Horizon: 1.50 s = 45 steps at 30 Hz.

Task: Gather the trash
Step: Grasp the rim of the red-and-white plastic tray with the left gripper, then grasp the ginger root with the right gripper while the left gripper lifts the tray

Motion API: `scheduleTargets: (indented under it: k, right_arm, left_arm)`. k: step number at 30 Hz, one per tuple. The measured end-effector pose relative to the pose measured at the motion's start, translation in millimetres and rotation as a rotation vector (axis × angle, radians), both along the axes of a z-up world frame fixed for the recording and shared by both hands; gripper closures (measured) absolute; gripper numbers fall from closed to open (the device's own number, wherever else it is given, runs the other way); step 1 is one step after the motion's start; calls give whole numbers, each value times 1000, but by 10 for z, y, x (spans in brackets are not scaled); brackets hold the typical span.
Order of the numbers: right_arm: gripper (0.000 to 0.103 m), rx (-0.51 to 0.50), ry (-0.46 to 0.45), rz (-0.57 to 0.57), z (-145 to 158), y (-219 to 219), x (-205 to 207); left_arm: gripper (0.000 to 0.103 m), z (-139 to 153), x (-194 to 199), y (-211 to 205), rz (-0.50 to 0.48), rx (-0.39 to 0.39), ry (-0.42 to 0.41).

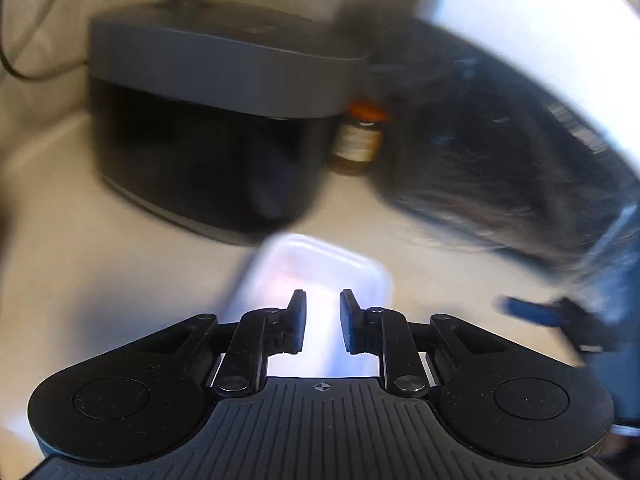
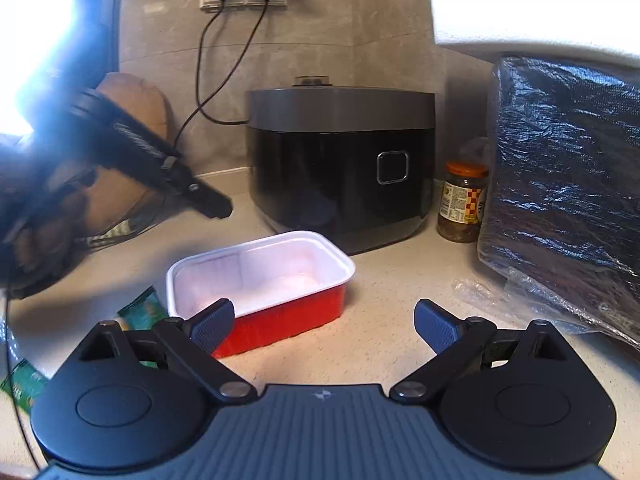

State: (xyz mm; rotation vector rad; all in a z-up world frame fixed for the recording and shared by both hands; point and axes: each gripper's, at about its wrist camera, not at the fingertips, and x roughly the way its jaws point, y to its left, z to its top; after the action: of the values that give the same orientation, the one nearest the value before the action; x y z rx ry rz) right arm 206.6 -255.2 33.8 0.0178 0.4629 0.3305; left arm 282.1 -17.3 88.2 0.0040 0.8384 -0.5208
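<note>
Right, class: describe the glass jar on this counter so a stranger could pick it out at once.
Find the black rice cooker at the back of the counter. The jar stands in the gap between its right side and the plastic-wrapped dark box. It is the only small upright thing there, with an orange lid, a yellow label and brownish contents.

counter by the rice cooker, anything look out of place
Yes: an empty red tray sits askew in front of the rice cooker, and green wrappers lie loose on the counter to its left.

Motion blur smears the left view: rice cooker (image 1: 208, 120), jar (image 1: 358, 140) label and white tray (image 1: 316, 268) unreadable.
</note>
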Motion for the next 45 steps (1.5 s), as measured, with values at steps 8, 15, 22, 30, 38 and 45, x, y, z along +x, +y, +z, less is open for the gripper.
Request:
scheduleTargets:
  k: [8, 15, 22, 30, 38, 45]
  right_arm:
    - [6, -78, 2, 27, -107, -67, -223]
    - [6, -59, 2, 263, -161, 30, -389]
    - [6, -124, -19, 393, -198, 394, -491]
    - [6, -90, 24, 426, -207, 833, -330]
    - [24, -55, 177, 421, -250, 1541, 160]
    - [62, -224, 183, 368, -326, 1998, 323]
  left_arm:
    - [78, -455, 537, -263, 9, 211, -26]
    - [73, -546, 709, -176, 114, 237, -2]
    - [71, -675, 728, -247, 25, 230, 93]
    - [89, -790, 561, 229, 101, 12, 216]
    - [91, -543, -2, 1292, 342, -219, 131]
    - [94, -577, -286, 1590, 384, -345, 79]
